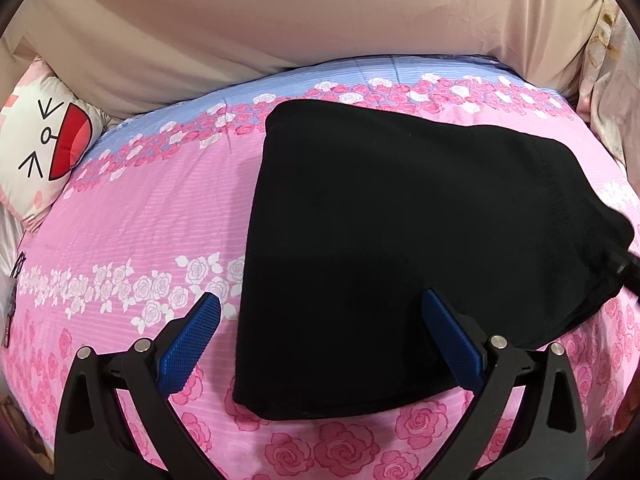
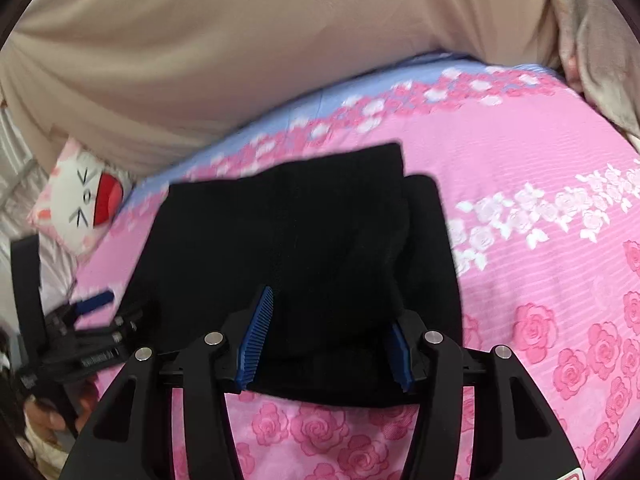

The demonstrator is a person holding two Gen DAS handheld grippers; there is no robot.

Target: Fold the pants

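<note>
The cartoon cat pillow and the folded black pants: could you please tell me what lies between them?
Only bare rose-print bedspread lies between the cartoon cat pillow and the folded black pants, as the left wrist view shows.

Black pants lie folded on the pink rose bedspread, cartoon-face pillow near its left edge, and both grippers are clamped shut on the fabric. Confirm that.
Not quite. The left gripper is open, its jaws spread wide in the left wrist view, clamping nothing. The right gripper is also open. The black pants do lie folded on the pink rose bedspread, the cartoon-face pillow at left.
</note>
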